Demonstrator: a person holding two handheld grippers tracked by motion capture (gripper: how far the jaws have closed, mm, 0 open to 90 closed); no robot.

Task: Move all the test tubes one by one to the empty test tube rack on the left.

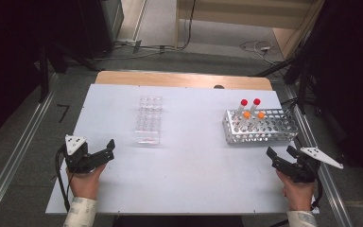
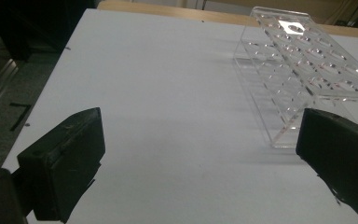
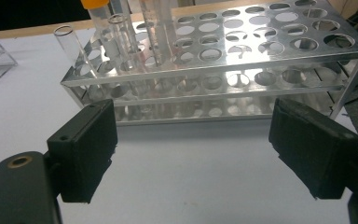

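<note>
Both tongs, left (image 1: 105, 150) and right (image 1: 280, 153), gape empty at worktop's near corners; tubes (image 1: 250, 109) racked (image 1: 283, 134), clear tray (image 1: 148, 119) unfilled, work unstarted.

No readable text, label or number anywhere.

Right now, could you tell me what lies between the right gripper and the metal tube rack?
Nothing: in the right gripper view, bare white table separates the open right gripper from the metal tube rack.
</note>
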